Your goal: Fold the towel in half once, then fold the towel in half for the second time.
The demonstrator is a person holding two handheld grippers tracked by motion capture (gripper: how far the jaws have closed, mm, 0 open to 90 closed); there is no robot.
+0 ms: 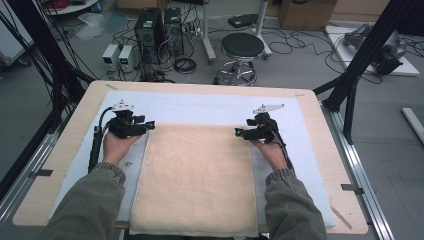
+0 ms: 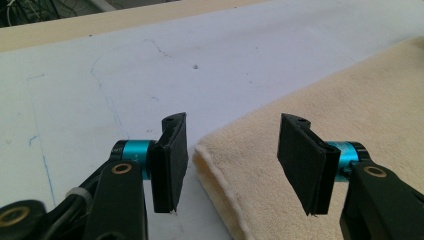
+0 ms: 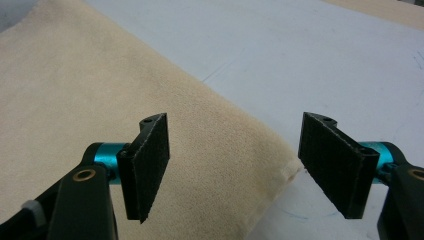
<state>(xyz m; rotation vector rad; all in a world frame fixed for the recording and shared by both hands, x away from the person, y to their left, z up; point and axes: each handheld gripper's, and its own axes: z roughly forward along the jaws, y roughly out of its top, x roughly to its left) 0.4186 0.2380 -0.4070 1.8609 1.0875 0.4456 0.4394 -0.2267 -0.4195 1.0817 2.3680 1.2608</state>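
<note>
Towel point(image 1: 194, 180) flat on mat point(image 1: 210, 107), presumably for folding. Left gripper point(image 2: 231, 167) and right gripper point(image 3: 234, 167) straddle far corners, jaws apart, gripping nothing, poised to pinch.

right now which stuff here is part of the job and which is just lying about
In the job:
- cream towel, flat on the white mat
- left gripper, open at the towel's far left corner
- right gripper, open at the far right corner

Lying about:
- black stool
- computer towers
- floor cables
</note>
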